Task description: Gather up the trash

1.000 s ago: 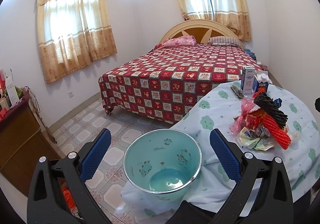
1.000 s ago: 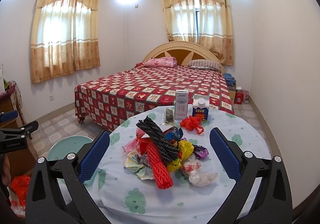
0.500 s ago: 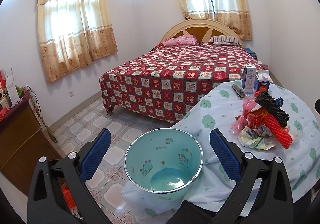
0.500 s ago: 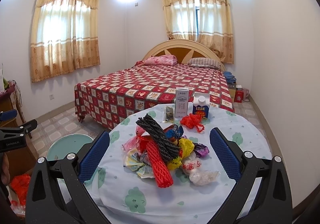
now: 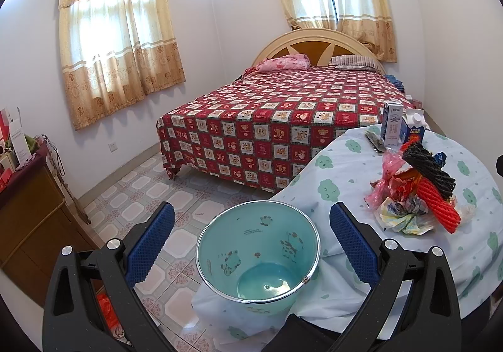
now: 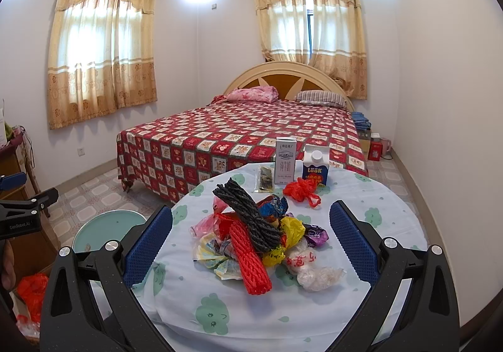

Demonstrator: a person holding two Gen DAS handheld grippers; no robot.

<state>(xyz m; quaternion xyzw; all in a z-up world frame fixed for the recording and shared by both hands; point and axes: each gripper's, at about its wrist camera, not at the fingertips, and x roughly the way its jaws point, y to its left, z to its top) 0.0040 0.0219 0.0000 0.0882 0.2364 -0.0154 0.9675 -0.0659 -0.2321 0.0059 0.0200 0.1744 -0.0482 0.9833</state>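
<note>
A pile of trash [image 6: 257, 239] lies in the middle of the round table [image 6: 377, 213]: a red foam net [image 6: 250, 261], a black foam net [image 6: 248, 213], plastic bags and wrappers. The pile also shows in the left wrist view [image 5: 415, 198]. A red bag [image 6: 301, 190] lies apart behind it. A teal bin [image 5: 259, 254] stands empty beside the table's left edge; its rim shows in the right wrist view [image 6: 103, 226]. My left gripper [image 5: 251, 245] is open and empty, hovering over the bin. My right gripper [image 6: 251, 245] is open and empty, before the pile.
A white carton [image 6: 285, 160], a blue carton [image 6: 315, 168] and a dark packet [image 6: 265, 177] stand at the table's far edge. A bed [image 6: 245, 138] with a red checked cover lies beyond. A wooden cabinet [image 5: 28, 213] stands at the left.
Both views have drifted very slightly; the right gripper has edged a little nearer the pile. Both grippers stay open and empty.
</note>
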